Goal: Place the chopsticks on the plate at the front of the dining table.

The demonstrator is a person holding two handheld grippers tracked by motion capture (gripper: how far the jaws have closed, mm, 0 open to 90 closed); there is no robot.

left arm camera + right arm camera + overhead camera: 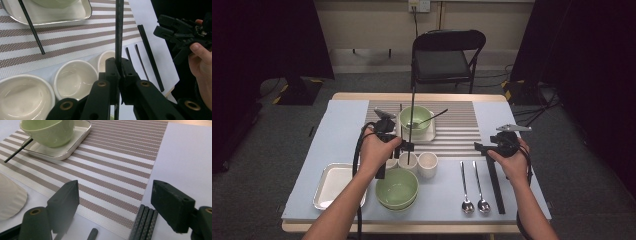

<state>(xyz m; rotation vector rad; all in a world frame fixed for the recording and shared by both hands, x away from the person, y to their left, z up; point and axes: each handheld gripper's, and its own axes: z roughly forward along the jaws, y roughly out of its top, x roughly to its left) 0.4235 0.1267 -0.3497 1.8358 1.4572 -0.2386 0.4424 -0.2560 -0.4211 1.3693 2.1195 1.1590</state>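
My left gripper is shut on a thin black chopstick and holds it upright over the three white cups. In the left gripper view its jaws pinch the chopstick low on its length, above the cups. My right gripper stands open just above the near end of a bundle of black chopsticks lying on the table. In the right gripper view the jaws are wide apart, nothing between them, the chopsticks below the right jaw.
A green bowl holding a spoon sits on a white tray on the striped mat; a loose chopstick leans on it. Two spoons lie left of the bundle. A second green bowl and a metal tray sit near the front edge.
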